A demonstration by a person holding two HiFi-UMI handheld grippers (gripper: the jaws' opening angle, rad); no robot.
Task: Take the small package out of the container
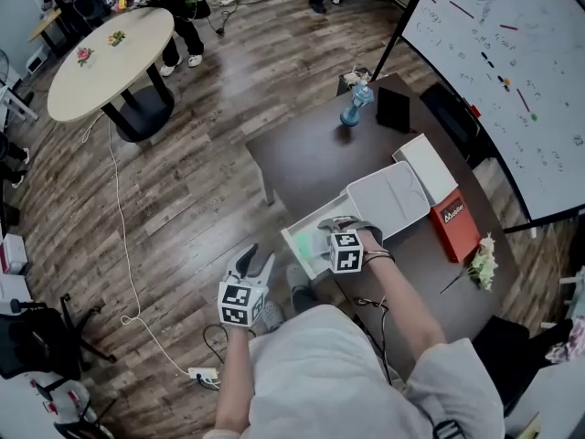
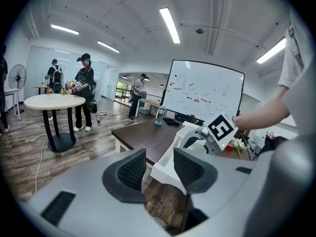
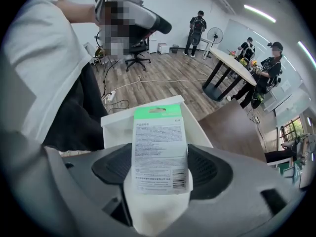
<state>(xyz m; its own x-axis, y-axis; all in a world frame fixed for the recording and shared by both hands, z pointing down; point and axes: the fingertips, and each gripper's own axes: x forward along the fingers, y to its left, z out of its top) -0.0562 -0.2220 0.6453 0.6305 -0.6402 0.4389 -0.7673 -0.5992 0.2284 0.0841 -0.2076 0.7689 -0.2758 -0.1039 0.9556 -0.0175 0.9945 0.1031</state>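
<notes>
In the right gripper view a small white package (image 3: 160, 147) with a green top and printed back stands between my right gripper's (image 3: 160, 174) pads, which are shut on its sides. It hangs just over the open white container (image 3: 118, 125). Seen from the head view, the right gripper (image 1: 340, 227) is above the container (image 1: 306, 236) at the dark table's (image 1: 302, 158) near corner, the lid (image 1: 388, 198) folded back. My left gripper (image 1: 253, 262) hovers off the table's edge, over the floor. Its jaws are open and empty (image 2: 160, 174), aimed toward the container (image 2: 170, 164).
Also on the table are a red box (image 1: 454, 222), a white box (image 1: 430, 167), a blue vase (image 1: 352, 108), a black item (image 1: 394, 108) and flowers (image 1: 482, 262). A whiteboard (image 1: 503, 53) stands to the right. A round table (image 1: 105, 48), people and a power strip (image 1: 203, 373) are off to the left.
</notes>
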